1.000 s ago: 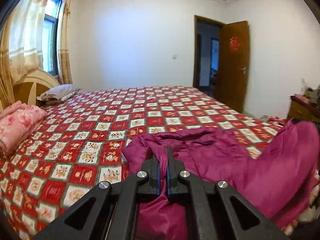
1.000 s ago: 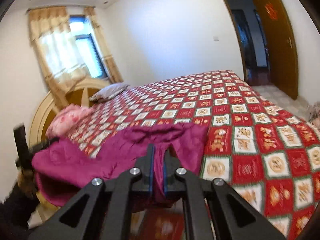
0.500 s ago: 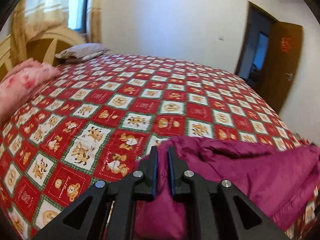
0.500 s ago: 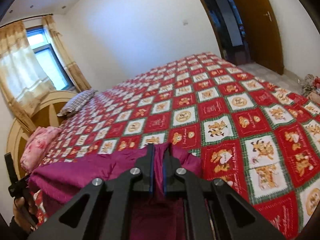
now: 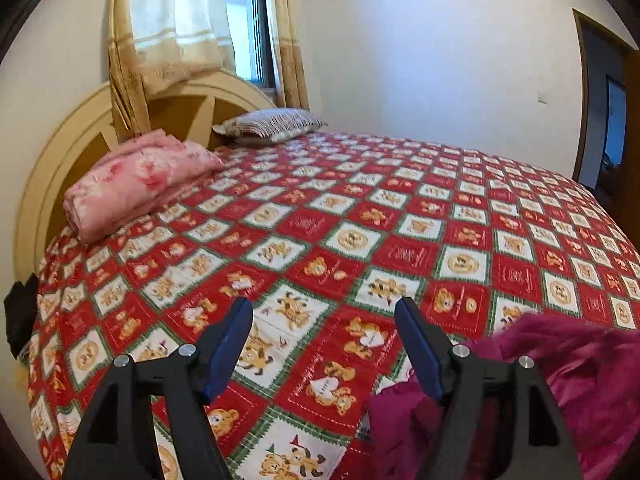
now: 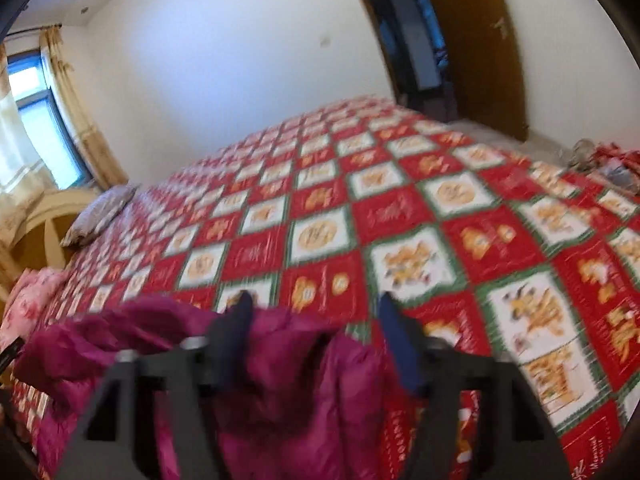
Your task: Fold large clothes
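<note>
Left gripper [image 5: 324, 344] spread wide, empty, over bedspread [image 5: 360, 216]. Magenta garment [image 5: 568, 392] at 4 o'clock, beside right finger. Right gripper [image 6: 314, 338] also wide, nothing pinched; garment [image 6: 280, 380] bunched between fingers, 6–9 o'clock. Right view blurred.

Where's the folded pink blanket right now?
In the left wrist view, the folded pink blanket lies at upper left on the red patterned bedspread, against the headboard and left of the striped pillow.
</note>
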A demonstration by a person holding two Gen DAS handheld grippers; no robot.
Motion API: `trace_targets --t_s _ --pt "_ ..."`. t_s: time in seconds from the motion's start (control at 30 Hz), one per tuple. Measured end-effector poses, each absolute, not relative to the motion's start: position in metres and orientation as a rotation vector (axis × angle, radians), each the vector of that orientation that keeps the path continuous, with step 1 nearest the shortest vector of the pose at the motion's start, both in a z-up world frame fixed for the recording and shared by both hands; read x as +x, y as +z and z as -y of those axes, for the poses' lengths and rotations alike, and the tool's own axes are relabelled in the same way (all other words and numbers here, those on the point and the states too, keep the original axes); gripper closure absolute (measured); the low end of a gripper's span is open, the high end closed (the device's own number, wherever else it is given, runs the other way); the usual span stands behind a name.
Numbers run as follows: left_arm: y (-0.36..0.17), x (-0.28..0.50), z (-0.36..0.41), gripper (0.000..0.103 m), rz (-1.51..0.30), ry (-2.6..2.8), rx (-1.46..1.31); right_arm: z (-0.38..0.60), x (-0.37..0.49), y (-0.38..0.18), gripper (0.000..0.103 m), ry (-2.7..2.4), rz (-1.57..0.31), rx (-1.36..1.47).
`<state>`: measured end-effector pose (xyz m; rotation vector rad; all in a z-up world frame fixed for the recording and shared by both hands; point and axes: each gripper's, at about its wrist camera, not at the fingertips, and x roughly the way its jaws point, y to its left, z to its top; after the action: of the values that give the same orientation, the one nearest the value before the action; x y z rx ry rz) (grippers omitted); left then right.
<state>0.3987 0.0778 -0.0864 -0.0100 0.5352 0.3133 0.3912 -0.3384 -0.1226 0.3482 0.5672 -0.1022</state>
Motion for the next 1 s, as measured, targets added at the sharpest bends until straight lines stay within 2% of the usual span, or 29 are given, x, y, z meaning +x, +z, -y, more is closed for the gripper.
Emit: trace_targets --t_s 0.23,0.3,0.4,0.53,1.0 --pt "-0.072 0.374 -0.032 0.026 -0.464 0.246 0.070 0.284 0.378 -0.102 0.029 -0.025 -0.587 0.238" --pt "-0.078 0.374 -0.010 0.025 -0.473 0.205 0.109 0.256 0.378 -0.105 0.037 0.017 -0.602 0.186" --pt "-0.088 0.377 0.021 0.025 -0.494 0.183 0.153 0.218 0.380 -0.113 0.042 0.089 -0.638 0.130" --pt "-0.104 0.387 0.044 0.025 -0.533 0.171 0.178 0.195 0.391 -0.129 0.043 0.104 -0.665 0.074" --pt "-0.175 0.435 0.033 0.025 -0.722 0.215 0.125 0.194 0.414 -0.169 0.043 0.091 -0.721 0.065"
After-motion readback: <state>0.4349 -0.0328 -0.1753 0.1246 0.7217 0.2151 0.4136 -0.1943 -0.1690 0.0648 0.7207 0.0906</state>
